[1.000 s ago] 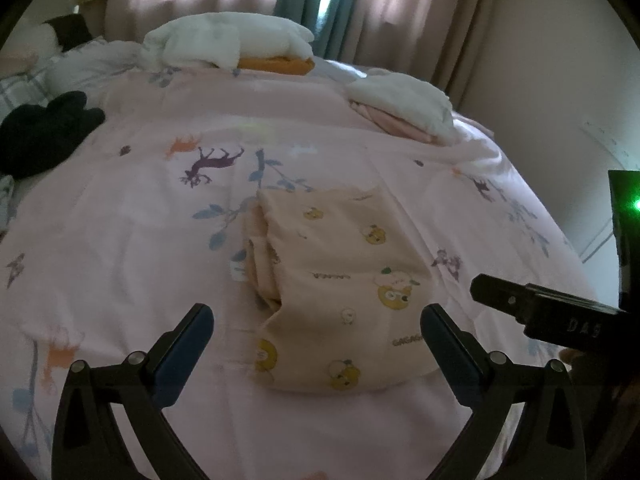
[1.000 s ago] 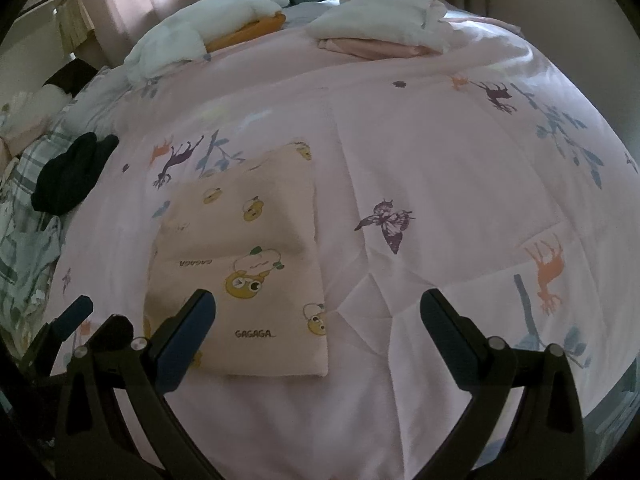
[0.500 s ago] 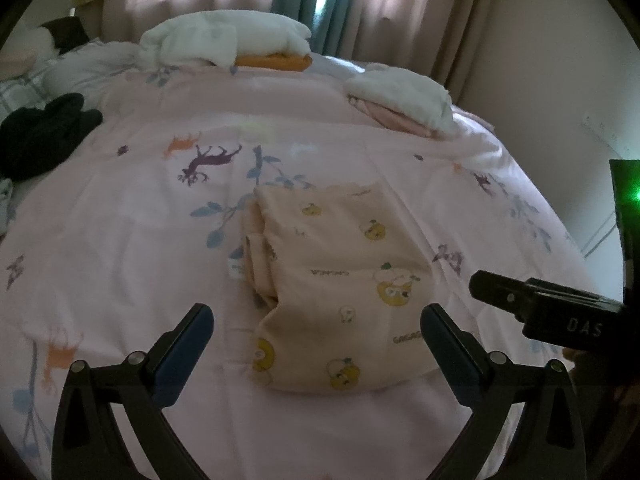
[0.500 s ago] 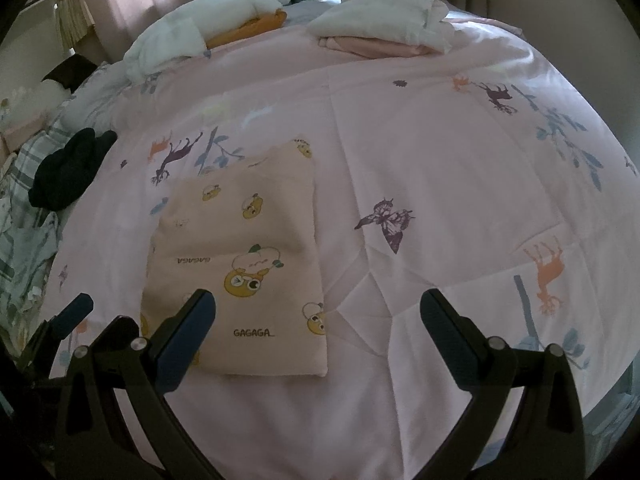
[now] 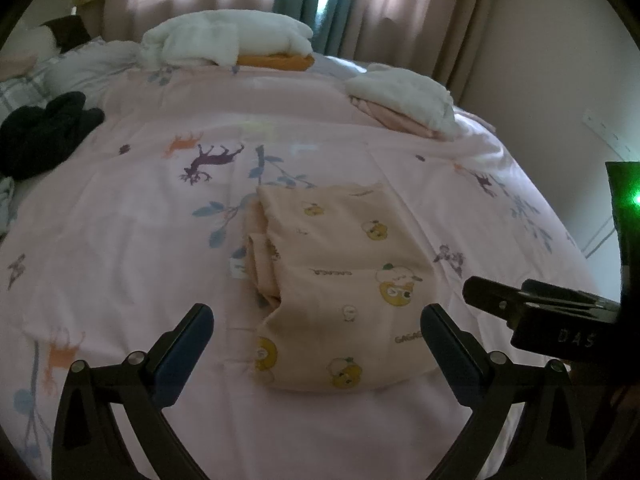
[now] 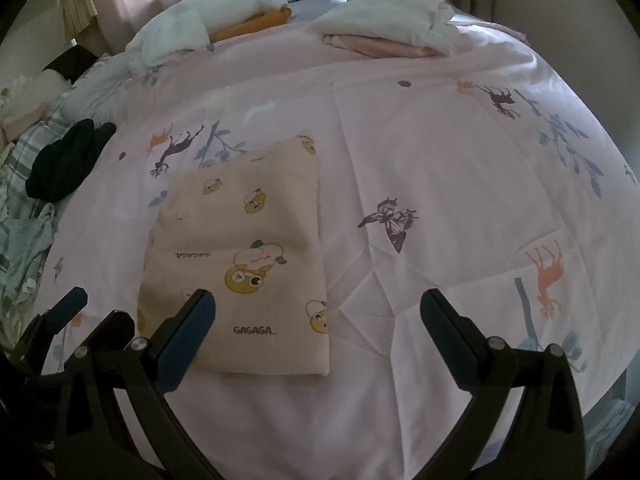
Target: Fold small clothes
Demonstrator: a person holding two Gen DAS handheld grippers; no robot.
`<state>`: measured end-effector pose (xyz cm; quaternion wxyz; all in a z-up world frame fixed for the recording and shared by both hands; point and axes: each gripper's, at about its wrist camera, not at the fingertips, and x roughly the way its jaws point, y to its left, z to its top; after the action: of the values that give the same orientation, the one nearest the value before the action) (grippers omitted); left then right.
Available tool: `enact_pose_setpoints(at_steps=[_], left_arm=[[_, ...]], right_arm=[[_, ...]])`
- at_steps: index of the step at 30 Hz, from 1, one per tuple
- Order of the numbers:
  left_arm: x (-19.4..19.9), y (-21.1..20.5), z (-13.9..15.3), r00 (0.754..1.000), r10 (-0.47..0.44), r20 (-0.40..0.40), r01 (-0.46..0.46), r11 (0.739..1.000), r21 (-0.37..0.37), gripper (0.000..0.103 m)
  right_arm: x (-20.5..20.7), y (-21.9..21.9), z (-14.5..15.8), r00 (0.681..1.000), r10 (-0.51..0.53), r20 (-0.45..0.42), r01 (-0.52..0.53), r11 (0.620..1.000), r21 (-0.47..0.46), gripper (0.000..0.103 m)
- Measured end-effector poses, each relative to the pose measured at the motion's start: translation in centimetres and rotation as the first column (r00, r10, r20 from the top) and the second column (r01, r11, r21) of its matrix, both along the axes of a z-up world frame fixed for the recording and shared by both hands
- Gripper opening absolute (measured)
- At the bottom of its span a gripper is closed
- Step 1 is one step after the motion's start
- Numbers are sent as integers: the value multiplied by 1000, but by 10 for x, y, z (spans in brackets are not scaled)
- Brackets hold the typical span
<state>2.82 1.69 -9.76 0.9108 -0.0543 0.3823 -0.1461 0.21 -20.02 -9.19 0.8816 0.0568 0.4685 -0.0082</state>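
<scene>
Folded peach garment (image 5: pixel 344 292) printed with yellow cartoon figures and the word "GAGAGA", lying flat on the pink bedspread (image 5: pixel 120 240) of a bed, near the edge closest to both cameras. In the left wrist view the garment's left side shows stacked fold layers and a small white label; in the right wrist view the same garment (image 6: pixel 240 248) presents a smooth rectangular top face with straight right and near edges.

Left claw (image 5: pixel 316 344): jaws spread wide and empty, held above the bedspread just short of the garment's near edge, its right finger overlapping the garment's near right corner in the picture. Right claw (image 6: pixel 318 328): jaws likewise spread wide and empty, its left finger over the garment's near portion, its right finger over bare bedspread. Whether either finger touches the cloth cannot be told.

Far side of the bed: a white bundle on an orange item (image 5: pixel 276 60) to the left, a white-over-pink folded stack (image 5: pixel 404 100) to the right. A dark garment (image 5: pixel 44 136) lies at the left edge. Curtains (image 5: pixel 400 12) hang behind.
</scene>
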Motion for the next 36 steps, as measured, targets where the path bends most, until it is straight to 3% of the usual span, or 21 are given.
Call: enact_pose_setpoints(at_steps=[36], left_arm=[[-2,-2,2,1000,-1,4,1,1000,3,102]], right_arm=[[2,4,-6,1000,-3,-20,2,999,-35,103]])
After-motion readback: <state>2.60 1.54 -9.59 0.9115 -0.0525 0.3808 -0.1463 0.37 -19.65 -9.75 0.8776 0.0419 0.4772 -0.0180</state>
